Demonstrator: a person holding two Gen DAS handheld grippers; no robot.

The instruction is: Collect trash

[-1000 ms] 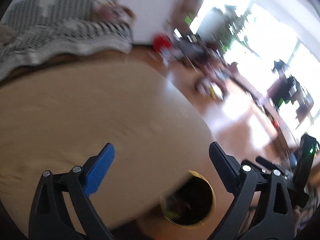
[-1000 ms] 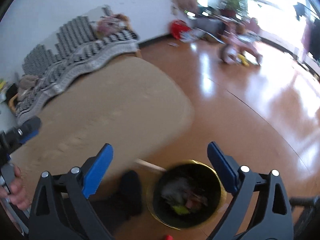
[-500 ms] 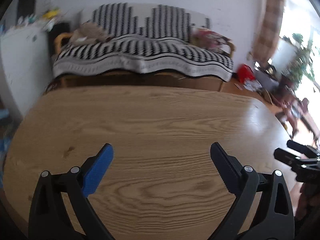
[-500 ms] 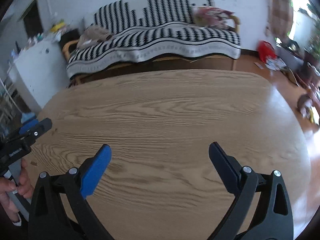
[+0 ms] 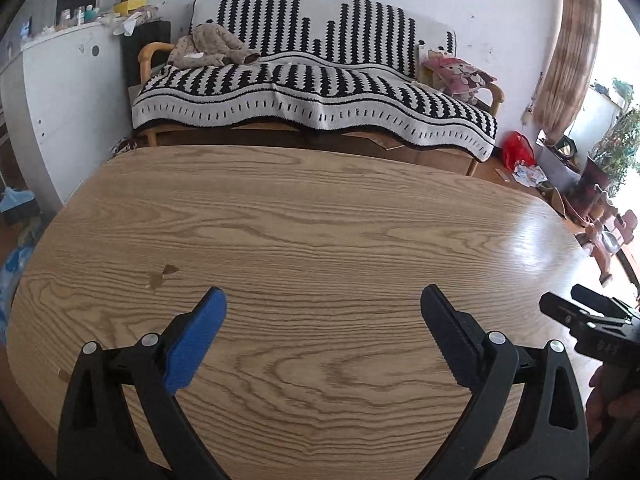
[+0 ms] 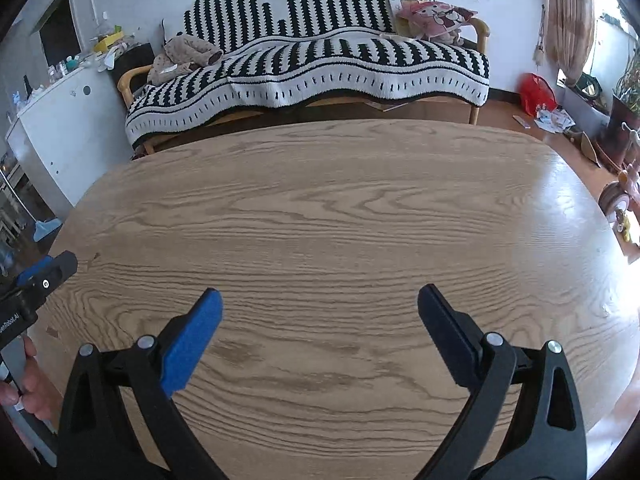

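left wrist view: left gripper fingers spread wide, grasping nothing, above the bare wooden counter; a small stain lies left of centre, and no trash shows on the wood. right wrist view: right gripper likewise released and empty over the counter; scattered litter on the floor by a red bag, possibly paper.

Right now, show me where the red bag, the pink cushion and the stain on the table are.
red bag (image 6: 537, 94), right wrist view, middle of the bag.
pink cushion (image 6: 434, 14), right wrist view, its printed face.
stain (image 5: 162, 274), left wrist view, the dark blotch.
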